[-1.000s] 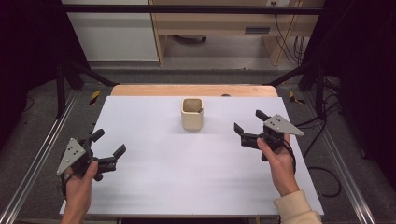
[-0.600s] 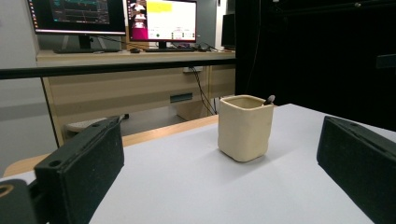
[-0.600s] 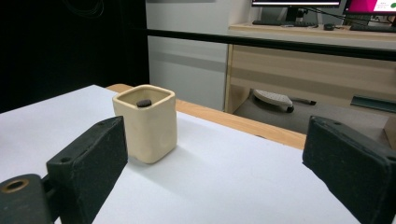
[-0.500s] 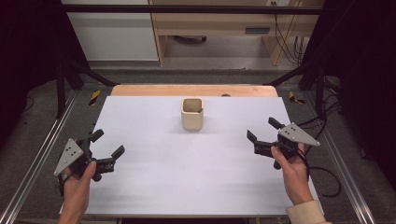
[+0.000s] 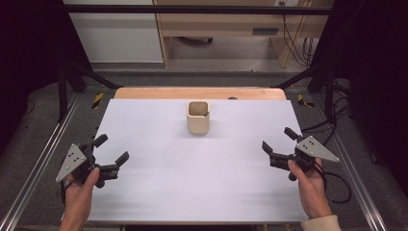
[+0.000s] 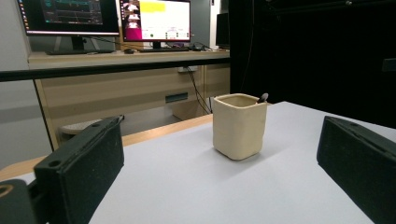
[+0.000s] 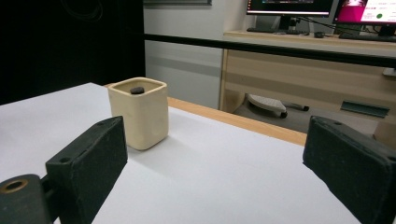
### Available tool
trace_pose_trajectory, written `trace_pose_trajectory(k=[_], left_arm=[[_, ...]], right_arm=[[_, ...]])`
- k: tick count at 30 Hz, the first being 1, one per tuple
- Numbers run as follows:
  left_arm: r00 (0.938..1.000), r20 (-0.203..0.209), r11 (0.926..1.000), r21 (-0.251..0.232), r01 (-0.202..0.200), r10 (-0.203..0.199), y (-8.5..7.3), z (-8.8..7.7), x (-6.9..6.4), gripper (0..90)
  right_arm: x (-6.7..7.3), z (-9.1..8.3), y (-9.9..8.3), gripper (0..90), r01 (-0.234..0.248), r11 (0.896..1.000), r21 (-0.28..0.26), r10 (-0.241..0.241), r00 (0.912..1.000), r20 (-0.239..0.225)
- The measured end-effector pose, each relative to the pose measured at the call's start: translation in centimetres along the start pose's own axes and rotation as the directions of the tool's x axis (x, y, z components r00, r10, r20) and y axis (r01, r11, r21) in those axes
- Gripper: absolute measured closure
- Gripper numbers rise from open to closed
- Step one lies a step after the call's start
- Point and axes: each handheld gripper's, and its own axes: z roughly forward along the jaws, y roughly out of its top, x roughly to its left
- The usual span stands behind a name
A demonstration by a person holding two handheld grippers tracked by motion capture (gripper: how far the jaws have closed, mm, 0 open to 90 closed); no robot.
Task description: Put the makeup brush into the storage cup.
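A cream square cup (image 5: 197,117) stands upright near the back middle of the white table (image 5: 159,192); a small dark tip of something pokes up at its rim (image 6: 263,97) (image 7: 137,90). My left gripper (image 5: 111,149) is open at the table's front left, well short of the cup (image 6: 238,124). At the front right my right gripper (image 5: 278,139) is open too, with nothing between its jaws; the cup (image 7: 139,112) sits off to its left and farther away.
A wooden strip (image 5: 199,93) borders the table's far edge. Metal rails (image 5: 33,168) run along both sides. Behind stands a wooden desk (image 6: 116,88) with monitors (image 6: 154,21), and cables hang at the back right (image 5: 293,38).
My right gripper has drawn back toward the front right edge of the table, away from the cup. The left gripper has barely shifted.
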Motion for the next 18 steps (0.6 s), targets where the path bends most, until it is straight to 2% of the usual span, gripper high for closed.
trace_pose_trajectory(k=[4,6,18], left_arm=[[1.0,0.002,1.0,0.002,-0.009,0.009,0.0,-0.1,-0.1,0.1],[0.9999,0.001,0.9999,0.004,-0.014,0.014,-0.1,-0.2,0.0,0.1],[0.9998,0.006,0.9998,0.002,-0.018,0.018,-0.1,-0.6,0.1,0.0]], right_arm=[[0.1,-0.3,-0.5,6.7,0.015,1.0,-0.003,-0.015,0.9997,-0.018],[0.2,-0.4,-0.8,6.7,0.007,1.0,-0.014,-0.007,0.9996,-0.026],[0.1,-1.3,-1.9,7.8,0.032,0.999,-0.013,-0.032,0.9988,-0.038]])
